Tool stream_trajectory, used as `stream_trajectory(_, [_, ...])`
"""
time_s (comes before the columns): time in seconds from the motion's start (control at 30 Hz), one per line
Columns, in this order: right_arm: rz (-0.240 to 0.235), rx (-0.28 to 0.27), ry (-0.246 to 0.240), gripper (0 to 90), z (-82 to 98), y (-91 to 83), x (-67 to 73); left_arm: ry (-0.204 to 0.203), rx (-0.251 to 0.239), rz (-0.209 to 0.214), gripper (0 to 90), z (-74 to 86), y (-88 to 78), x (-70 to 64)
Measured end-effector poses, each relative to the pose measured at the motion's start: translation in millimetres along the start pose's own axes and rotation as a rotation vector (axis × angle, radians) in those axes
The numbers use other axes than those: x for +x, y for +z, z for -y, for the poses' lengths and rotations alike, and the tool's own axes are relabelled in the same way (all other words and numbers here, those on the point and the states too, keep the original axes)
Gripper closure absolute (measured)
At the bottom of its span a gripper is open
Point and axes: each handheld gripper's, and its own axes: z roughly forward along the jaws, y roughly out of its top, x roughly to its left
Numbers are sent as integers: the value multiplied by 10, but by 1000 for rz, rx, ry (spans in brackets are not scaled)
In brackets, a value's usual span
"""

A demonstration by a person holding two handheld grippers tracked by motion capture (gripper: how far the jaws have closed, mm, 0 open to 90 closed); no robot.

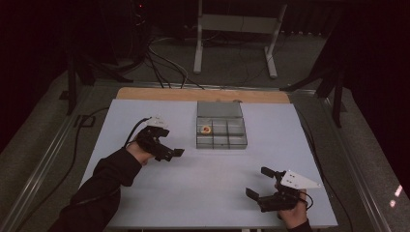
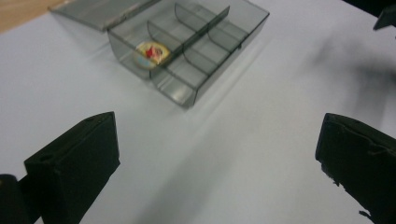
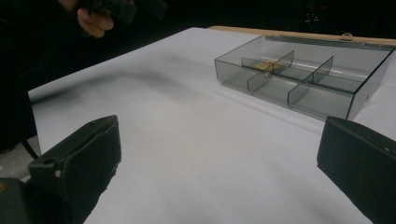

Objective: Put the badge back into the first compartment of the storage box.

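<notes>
Pretty dim room overall, the surroundings drop off to near black and only the pale table (image 1: 212, 179) catches much light. Shadows on it are soft smudges, no hard edges. The clear divided box (image 2: 187, 51) looks a bit soft and grainy in both gripper views, maybe motion blur. No real glare anywhere.

Left claw (image 1: 170, 153) jaws spread wide, right claw (image 1: 259, 182) likewise, both empty, well apart
</notes>
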Motion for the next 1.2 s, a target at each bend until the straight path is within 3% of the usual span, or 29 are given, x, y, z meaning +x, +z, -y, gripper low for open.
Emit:
stream_trajectory(0.53, [2,3,0,0,2,8,5,-24,-17,-38,2,589,-278,-108])
stream_trajectory(0.77, [2,10,-1,0,5,15,10,-30,-7,-56,2,851,-294,-171])
stream_trajectory(1.2, [1,17,-3,0,13,22,5,-91,-13,-85,2,1328,-368,-228])
